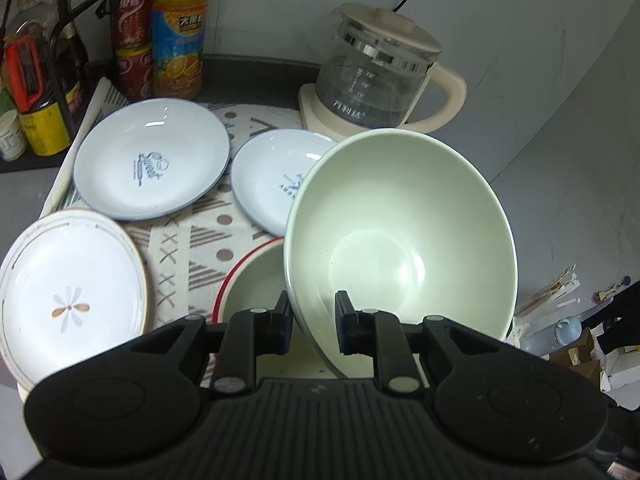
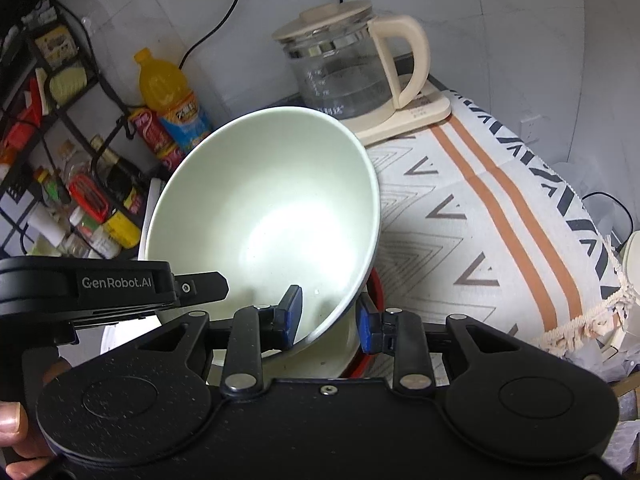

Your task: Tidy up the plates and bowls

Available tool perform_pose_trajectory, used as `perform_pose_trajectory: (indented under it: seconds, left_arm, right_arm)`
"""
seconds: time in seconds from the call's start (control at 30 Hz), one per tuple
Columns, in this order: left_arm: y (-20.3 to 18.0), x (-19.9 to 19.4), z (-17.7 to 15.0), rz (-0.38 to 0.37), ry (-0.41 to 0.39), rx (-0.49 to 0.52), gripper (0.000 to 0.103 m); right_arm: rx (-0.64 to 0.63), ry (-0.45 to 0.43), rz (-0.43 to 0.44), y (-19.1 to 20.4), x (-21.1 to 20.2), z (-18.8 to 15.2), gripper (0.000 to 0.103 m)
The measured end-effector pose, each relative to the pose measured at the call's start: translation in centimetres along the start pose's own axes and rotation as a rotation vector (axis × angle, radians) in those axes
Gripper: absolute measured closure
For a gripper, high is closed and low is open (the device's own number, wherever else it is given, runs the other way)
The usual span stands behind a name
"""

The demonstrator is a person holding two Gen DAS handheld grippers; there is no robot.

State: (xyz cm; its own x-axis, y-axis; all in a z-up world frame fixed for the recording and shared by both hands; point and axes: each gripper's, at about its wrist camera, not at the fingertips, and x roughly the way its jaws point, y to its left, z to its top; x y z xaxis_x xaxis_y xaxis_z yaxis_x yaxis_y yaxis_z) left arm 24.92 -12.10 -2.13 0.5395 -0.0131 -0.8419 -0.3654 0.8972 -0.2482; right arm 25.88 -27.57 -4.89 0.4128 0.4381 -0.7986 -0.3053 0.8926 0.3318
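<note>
Both grippers straddle one pale green bowl (image 1: 400, 240): the left gripper (image 1: 312, 320) has its fingers on either side of the near rim, the right gripper (image 2: 328, 314) likewise, though I cannot tell whether either truly clamps. The bowl tilts above a red-rimmed bowl (image 1: 248, 280). At nine o'clock lies a flower plate (image 1: 68, 292); at eleven, two blue plates (image 1: 152, 156); at twelve, a glass kettle (image 1: 380, 76).
</note>
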Motion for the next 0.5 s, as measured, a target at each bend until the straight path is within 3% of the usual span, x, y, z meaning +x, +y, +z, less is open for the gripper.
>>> perform_pose_trajectory:
  seconds: [0.5]
  left_arm:
    - [0.8, 1.2, -1.7, 0.033, 0.065, -0.030, 0.082]
  right_arm:
    - [-0.019, 0.056, -0.002, -0.2, 1.4, -0.9, 0.071]
